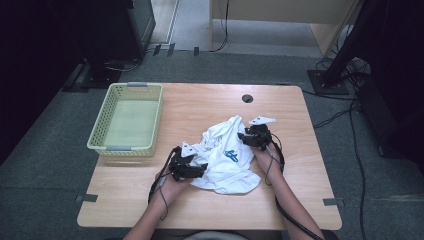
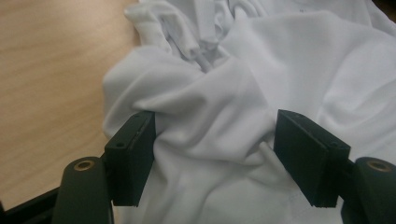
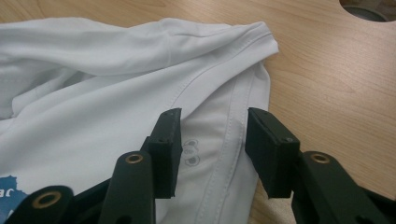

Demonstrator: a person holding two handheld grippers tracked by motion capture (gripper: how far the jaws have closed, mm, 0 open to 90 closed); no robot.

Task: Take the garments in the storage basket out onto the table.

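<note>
Garment: white T-shirt (image 1: 227, 156) with a blue print, lying crumpled near the middle of the worktop (image 1: 200, 107), between the two hands.
Left tool (image 2: 215, 156): jaws spread around a raised fold of the cloth; the pads stand at its sides without visibly pressing, so nothing is grasped yet.
Right tool (image 3: 212, 149): jaws apart over the stitched hem at the shirt's far edge; cloth lies between and beneath them, not pinched.
Step in hand: likely taking hold of the shirt at two points to spread or fold it.
Doing it well: each tool should bite a single layer, the right on the seam, where the fabric is firmest; close fully before lifting, then draw the hands apart evenly so the folds fall out.
Basket (image 1: 150, 117): pale green, perforated, at the worktop's left rear corner, well apart from the shirt; nothing lies in it.
</note>
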